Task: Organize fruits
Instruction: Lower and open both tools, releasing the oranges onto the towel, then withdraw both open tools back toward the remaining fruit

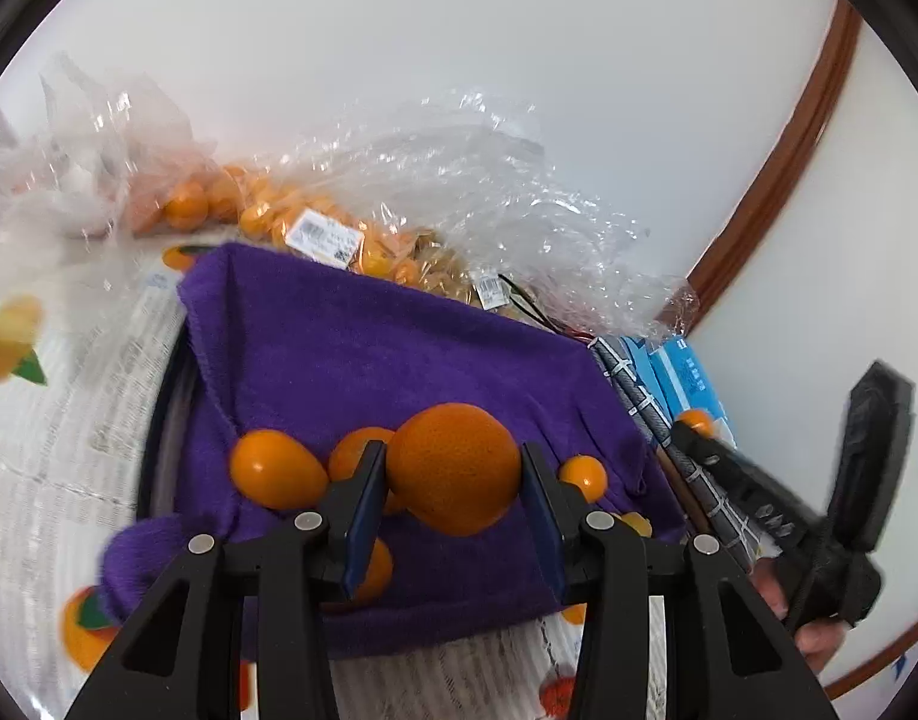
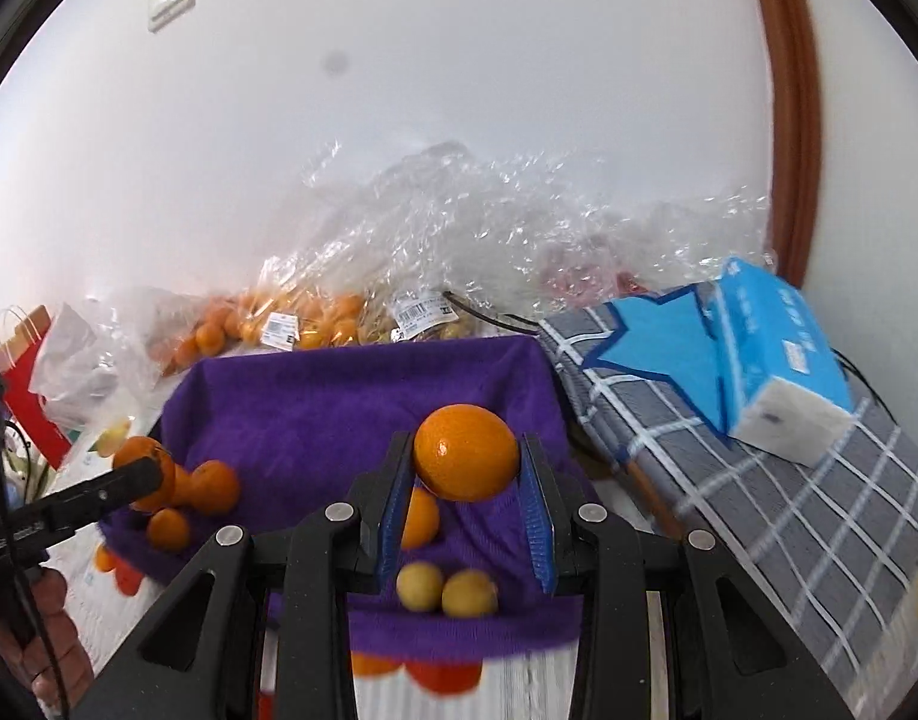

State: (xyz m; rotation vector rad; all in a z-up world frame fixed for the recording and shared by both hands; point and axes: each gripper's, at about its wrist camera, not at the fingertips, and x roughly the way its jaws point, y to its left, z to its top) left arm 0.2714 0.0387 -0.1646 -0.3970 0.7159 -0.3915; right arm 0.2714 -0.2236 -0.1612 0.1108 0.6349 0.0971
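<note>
My left gripper is shut on a large orange, held just above a purple towel. Three smaller oranges lie on the towel around it. My right gripper is shut on another orange over the same towel. Below it rest one orange and two small yellowish fruits. In the right wrist view the left gripper shows at the left with its orange, beside loose oranges. In the left wrist view the right gripper shows at the right edge.
Clear plastic bags of oranges pile up against the white wall behind the towel. A blue tissue pack lies on a grey checked cloth to the right. A red paper bag stands far left. A fruit-printed tablecloth covers the table.
</note>
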